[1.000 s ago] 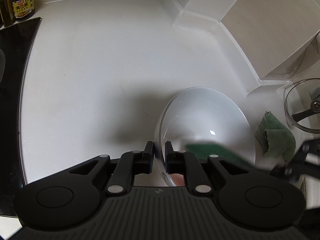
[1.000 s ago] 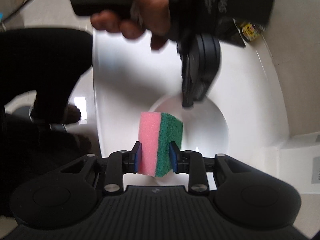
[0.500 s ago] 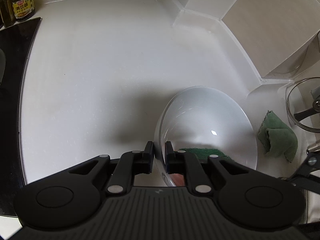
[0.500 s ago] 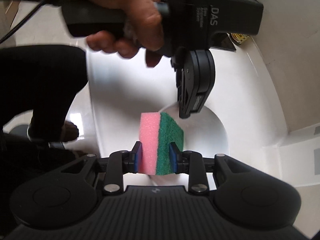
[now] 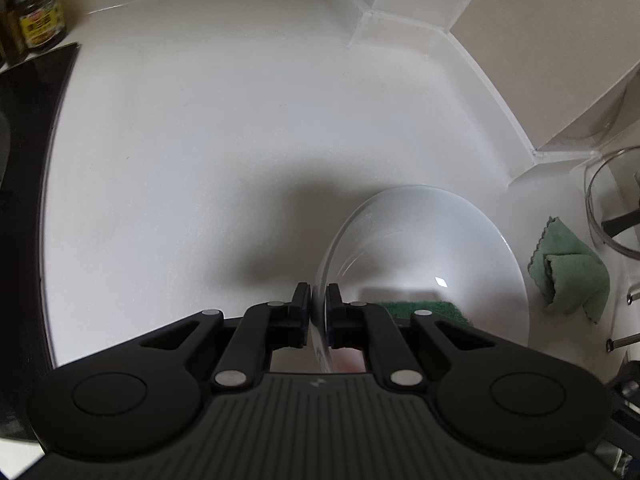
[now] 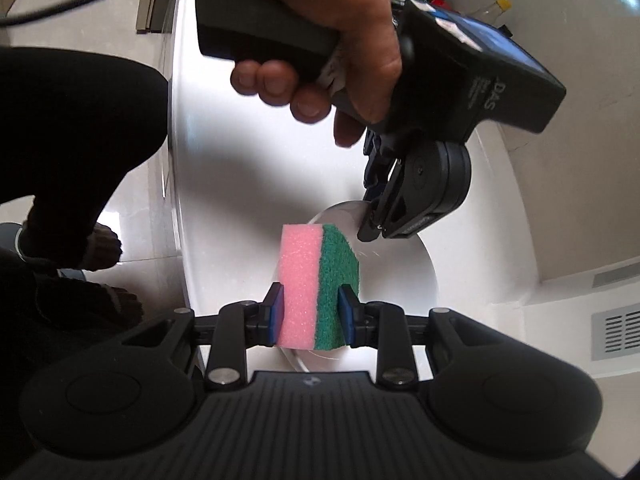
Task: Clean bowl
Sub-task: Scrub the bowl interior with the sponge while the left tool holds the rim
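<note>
A white bowl (image 5: 424, 248) is held tilted above the white counter, its rim pinched by my left gripper (image 5: 318, 312), which is shut on it. In the right wrist view the same bowl (image 6: 400, 272) shows beyond the sponge, and the left gripper (image 6: 370, 226) clamps its far rim, with a person's hand (image 6: 320, 40) on the handle. My right gripper (image 6: 312, 314) is shut on a pink and green sponge (image 6: 316, 284). The sponge's green side (image 5: 424, 308) rests inside the bowl near the rim in the left wrist view.
A folded green cloth (image 5: 572, 272) lies right of the bowl, next to a glass lid (image 5: 612, 204). A labelled jar (image 5: 40, 20) stands at the back left beside a black hob (image 5: 24, 160). The person's dark-clothed legs (image 6: 72, 140) stand left of the counter edge.
The sponge has slid toward the bowl's near rim. The left gripper with the bowl has moved right and nearer in the right wrist view.
</note>
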